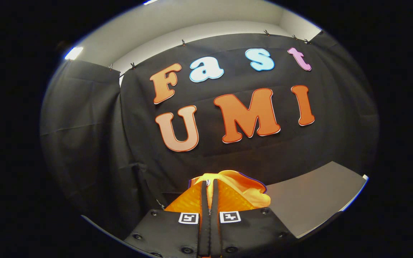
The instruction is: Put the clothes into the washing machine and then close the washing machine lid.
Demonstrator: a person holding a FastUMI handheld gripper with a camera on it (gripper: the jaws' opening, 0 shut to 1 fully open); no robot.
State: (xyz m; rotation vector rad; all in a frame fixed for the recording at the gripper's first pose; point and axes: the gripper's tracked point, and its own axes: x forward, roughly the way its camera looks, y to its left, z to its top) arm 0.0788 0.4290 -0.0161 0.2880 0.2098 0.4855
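A black cloth wall (95,143) hangs well beyond the gripper (209,190), straight ahead of it. The cloth is held up by small clips (183,42) along its top. Above the cloth there is a pale wall (192,21), and a bright light (74,53) shines high up and off to the left of the fingers.

To the right of the fingers, and a bit past them, there is a flat grey surface (314,193) with a thin white edge. I cannot tell what it belongs to. Nothing stands between the gripper and the cloth wall.

The two fingers are pressed close together, with only a thin dark gap between them. A bunched-up orange piece of clothing (242,186) sits right at the fingers. It puffs out on both sides of them and rises a little past their tips, with more of it on the right side. The fingers look like they are pinching the clothing, and it is lifted up in front of the black cloth. Two small black-and-white square marks (209,217) sit on the gripper body, just behind the fingers.
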